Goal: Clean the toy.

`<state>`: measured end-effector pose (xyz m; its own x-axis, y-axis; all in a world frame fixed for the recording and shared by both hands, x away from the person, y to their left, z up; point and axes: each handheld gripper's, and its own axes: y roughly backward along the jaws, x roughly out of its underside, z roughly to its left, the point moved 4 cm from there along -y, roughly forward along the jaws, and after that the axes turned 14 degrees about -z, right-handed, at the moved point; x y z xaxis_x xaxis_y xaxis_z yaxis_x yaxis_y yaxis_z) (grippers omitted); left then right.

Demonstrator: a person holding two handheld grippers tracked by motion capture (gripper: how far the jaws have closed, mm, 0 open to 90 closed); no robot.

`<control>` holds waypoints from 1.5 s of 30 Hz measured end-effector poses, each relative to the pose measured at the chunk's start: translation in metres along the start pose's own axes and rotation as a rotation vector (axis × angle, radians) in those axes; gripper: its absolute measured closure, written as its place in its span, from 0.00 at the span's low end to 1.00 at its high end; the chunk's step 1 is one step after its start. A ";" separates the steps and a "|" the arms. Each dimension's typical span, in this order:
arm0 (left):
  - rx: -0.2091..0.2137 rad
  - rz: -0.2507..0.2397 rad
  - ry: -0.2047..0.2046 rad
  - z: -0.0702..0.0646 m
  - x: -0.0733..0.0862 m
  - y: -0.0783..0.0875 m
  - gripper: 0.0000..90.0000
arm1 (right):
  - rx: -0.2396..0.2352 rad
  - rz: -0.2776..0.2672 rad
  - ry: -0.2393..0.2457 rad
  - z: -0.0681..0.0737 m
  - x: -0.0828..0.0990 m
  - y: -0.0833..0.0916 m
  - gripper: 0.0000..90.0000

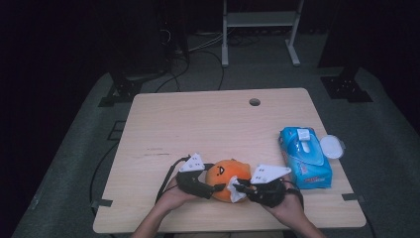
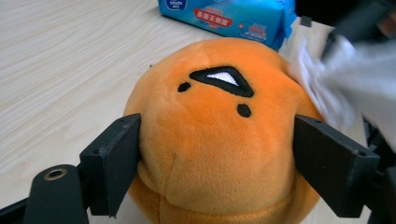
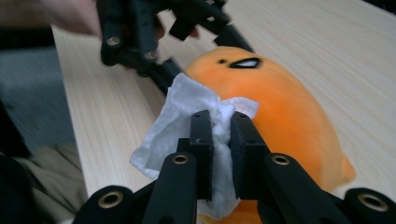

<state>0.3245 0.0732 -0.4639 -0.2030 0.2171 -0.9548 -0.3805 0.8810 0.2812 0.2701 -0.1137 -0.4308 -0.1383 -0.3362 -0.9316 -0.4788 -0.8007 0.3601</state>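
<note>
Orange plush toy (image 2: 215, 140) with black-and-white face, white wipe (image 3: 187, 116), blue packet (image 1: 304, 156).

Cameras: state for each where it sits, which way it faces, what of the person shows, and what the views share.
High view: above the person's side, facing forward and down on the table; both forearms, left gripper, right gripper.
Left gripper view: on the left gripper, looking along its jaws squeezing the plush toward the wipes pack.
Right gripper view: on the right gripper, jaws pinching a wipe; a hand at top.
Shared: the plush, the wipe.
</note>
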 end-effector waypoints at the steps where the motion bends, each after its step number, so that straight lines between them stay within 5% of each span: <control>1: 0.000 0.000 0.000 0.000 0.000 0.000 0.21 | 0.000 0.000 0.000 0.000 0.000 0.000 0.89; 2: 0.001 -0.004 0.006 0.001 0.000 0.001 0.22 | 0.011 0.012 0.035 0.001 0.000 -0.001 0.89; 5: 0.004 -0.010 0.018 0.004 0.001 0.002 0.24 | 0.023 0.006 0.014 -0.011 0.001 0.003 0.89; 8: 0.010 -0.025 0.036 0.008 0.002 0.002 0.23 | 0.081 0.017 -0.073 -0.043 0.015 0.017 0.89; 11: 0.004 -0.029 0.036 0.008 0.003 0.002 0.23 | 0.095 0.031 -0.104 -0.052 0.021 0.020 0.89; 14: -0.004 -0.025 0.042 0.008 0.003 0.002 0.23 | 0.084 0.019 -0.109 -0.046 0.018 0.017 0.89; 19: -0.031 -0.019 0.043 0.007 0.001 0.000 0.23 | 0.042 0.014 -0.045 -0.023 0.006 0.011 0.89; 21: -0.049 -0.022 0.062 0.008 0.002 0.000 0.21 | 0.033 0.009 -0.052 -0.023 0.006 0.010 0.89; 25: -0.010 -0.013 0.094 0.005 -0.002 0.001 0.13 | 0.031 0.010 -0.079 -0.030 0.010 0.011 0.89; 31: 0.044 -0.019 0.003 -0.011 -0.007 -0.006 0.15 | 0.002 -0.028 -0.108 -0.023 -0.001 0.008 0.89; 32: 0.026 0.012 -0.064 -0.017 -0.009 -0.010 0.15 | -0.001 -0.014 -0.058 -0.017 -0.003 0.001 0.89; 37: 0.018 -0.002 -0.045 -0.009 -0.007 -0.005 0.13 | 0.043 -0.009 -0.040 -0.028 -0.001 0.006 0.89; 38: -0.009 -0.017 0.009 -0.004 -0.007 -0.003 0.11 | 0.081 -0.003 -0.055 -0.040 0.005 0.012 0.89; 41: -0.004 -0.020 0.060 -0.003 -0.006 -0.006 0.09 | 0.090 -0.011 -0.103 -0.049 0.010 0.017 0.89; 43: -0.001 -0.017 0.042 -0.005 -0.006 -0.007 0.14 | 0.079 -0.018 -0.108 -0.045 0.007 0.016 0.89; 45: 0.001 -0.008 -0.046 -0.015 -0.010 -0.010 0.16 | 0.054 -0.029 -0.099 -0.037 0.002 0.012 0.89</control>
<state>0.3169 0.0561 -0.4552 -0.1586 0.2294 -0.9603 -0.3805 0.8833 0.2739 0.2962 -0.1420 -0.4262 -0.2074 -0.2609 -0.9428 -0.5290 -0.7808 0.3324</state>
